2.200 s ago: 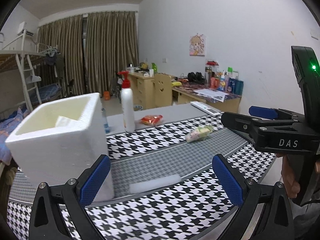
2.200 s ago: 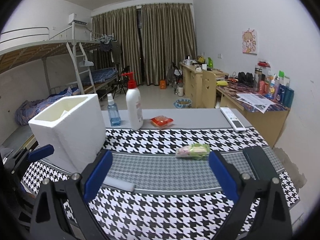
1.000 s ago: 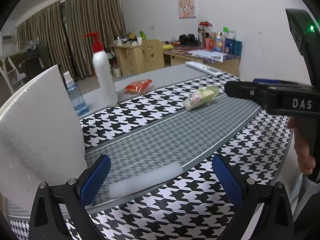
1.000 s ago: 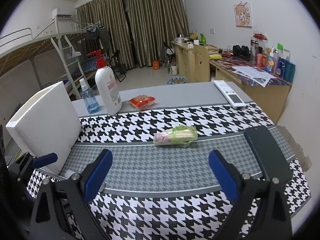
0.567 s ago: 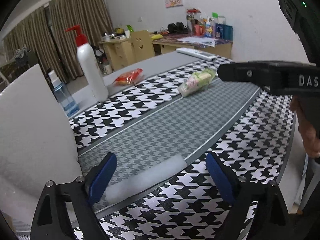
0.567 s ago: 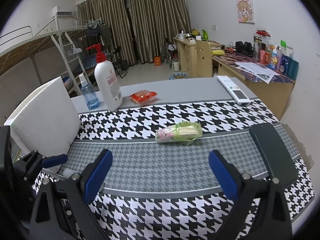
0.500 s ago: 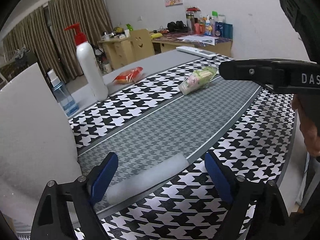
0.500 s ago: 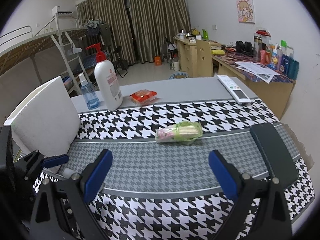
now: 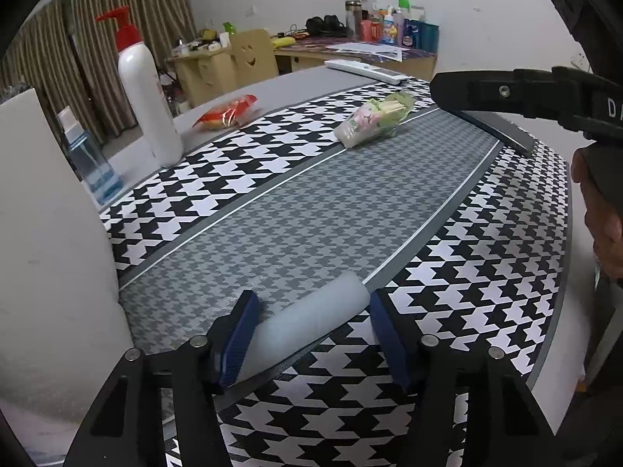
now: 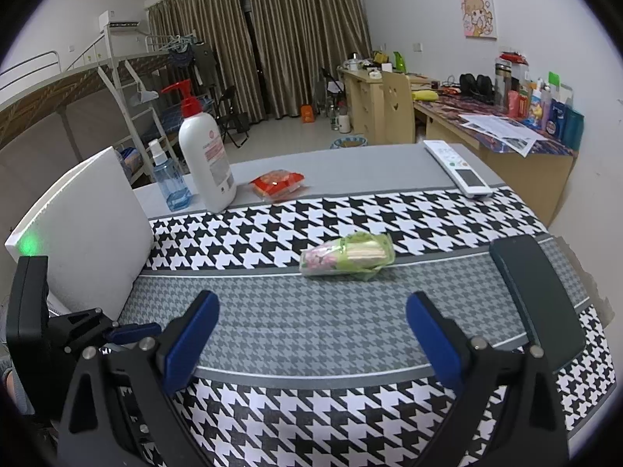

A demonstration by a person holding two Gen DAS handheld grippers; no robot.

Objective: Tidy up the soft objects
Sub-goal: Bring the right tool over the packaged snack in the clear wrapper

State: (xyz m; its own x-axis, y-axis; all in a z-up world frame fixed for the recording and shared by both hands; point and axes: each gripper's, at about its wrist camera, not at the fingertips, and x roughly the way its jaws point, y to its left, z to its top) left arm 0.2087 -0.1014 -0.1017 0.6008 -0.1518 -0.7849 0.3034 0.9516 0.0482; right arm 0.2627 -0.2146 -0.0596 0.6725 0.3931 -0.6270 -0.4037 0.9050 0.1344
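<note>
A white foam roll (image 9: pixel 311 317) lies on the houndstooth cloth beside the white foam box (image 9: pixel 50 253). My left gripper (image 9: pixel 311 299) has come down over the roll, which sits lengthwise between the blue pads (image 9: pixel 239 334). Its jaws are closing, and I see no clear squeeze on the roll. One left finger (image 10: pixel 130 330) also shows low on the left in the right wrist view. My right gripper (image 10: pixel 311 299) hovers open over the grey strip with nothing between its fingers. A green and pink soft packet (image 10: pixel 346 257) lies just beyond it.
A white pump bottle (image 10: pixel 206 159), a blue spray bottle (image 10: pixel 169 183) and a red snack packet (image 10: pixel 278 183) stand at the table's far side. A white remote (image 10: pixel 455 171) lies far right, a dark flat slab (image 10: pixel 537 292) near the right edge.
The left gripper dropped toward the foam roll and its jaws narrowed from wide open to just around the roll. The right gripper stayed almost still.
</note>
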